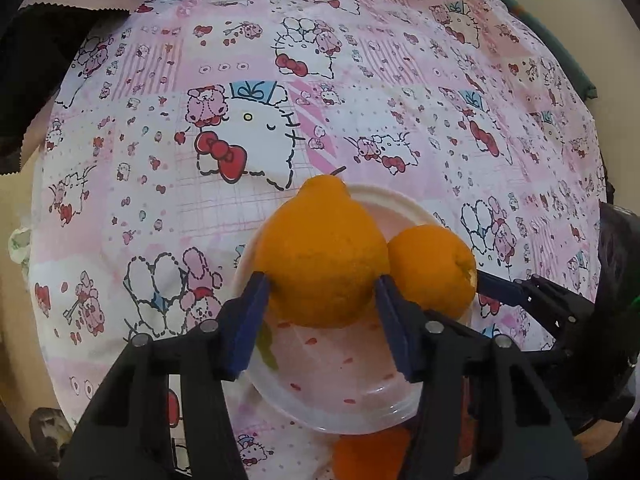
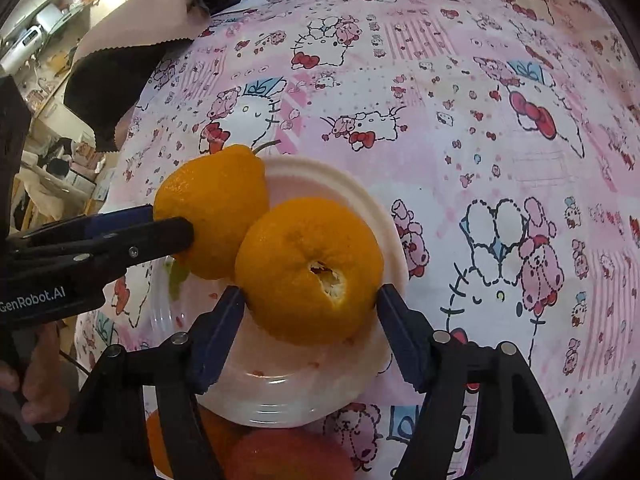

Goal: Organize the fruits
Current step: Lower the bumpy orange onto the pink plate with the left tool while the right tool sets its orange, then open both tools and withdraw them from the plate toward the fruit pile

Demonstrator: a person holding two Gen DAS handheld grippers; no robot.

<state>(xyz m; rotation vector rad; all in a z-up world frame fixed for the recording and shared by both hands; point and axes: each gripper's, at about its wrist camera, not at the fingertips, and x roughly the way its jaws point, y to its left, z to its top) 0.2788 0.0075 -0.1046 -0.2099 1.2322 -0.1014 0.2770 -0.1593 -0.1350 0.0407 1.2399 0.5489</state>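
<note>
Now: left gripper [image 1: 320, 296] clamps necked orange [image 1: 322, 256], right gripper [image 2: 310, 300] clamps torn-peel orange [image 2: 308, 268], both over plastic bowl [image 2: 384, 216]. I'd lower gently, release one first, avoiding rim.

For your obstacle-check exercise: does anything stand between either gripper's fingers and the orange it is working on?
Nothing visible. The left gripper is shut on the knobbed orange, the right gripper on the round orange; both fruits are over the plastic bowl.
</note>
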